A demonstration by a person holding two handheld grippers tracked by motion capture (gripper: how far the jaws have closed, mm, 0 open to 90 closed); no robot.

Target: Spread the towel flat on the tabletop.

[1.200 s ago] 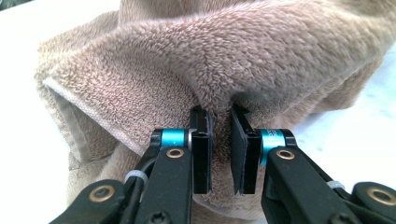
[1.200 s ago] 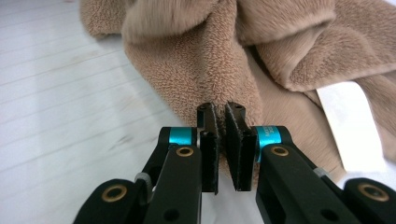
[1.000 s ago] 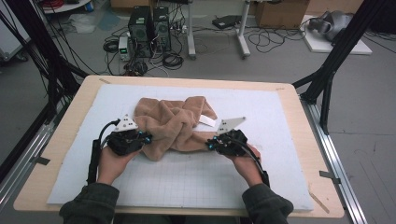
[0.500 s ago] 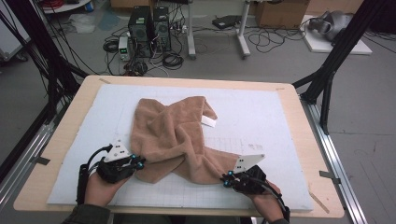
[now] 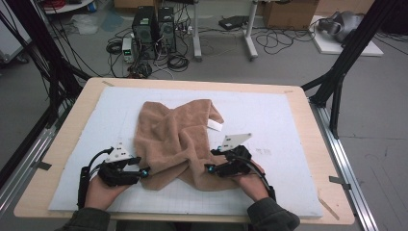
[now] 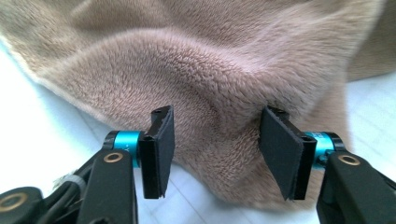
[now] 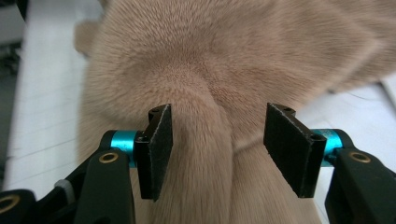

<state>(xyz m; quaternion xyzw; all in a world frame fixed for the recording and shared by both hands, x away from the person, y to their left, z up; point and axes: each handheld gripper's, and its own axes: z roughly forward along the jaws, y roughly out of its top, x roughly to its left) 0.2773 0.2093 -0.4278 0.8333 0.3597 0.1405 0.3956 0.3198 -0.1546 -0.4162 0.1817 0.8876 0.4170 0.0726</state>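
A rumpled tan towel (image 5: pixel 178 142) lies mid-worktop (image 5: pixel 288 120), its near edge running left to right between the left gripper (image 5: pixel 142 172) and right gripper (image 5: pixel 208 168), both with fingers (image 6: pixel 161 151) parted, straddling folds, gripping nothing.

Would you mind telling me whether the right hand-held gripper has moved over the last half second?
Yes. The right hand-held gripper has moved left and away from the table's near edge, towards the brown towel; its jaws are open.
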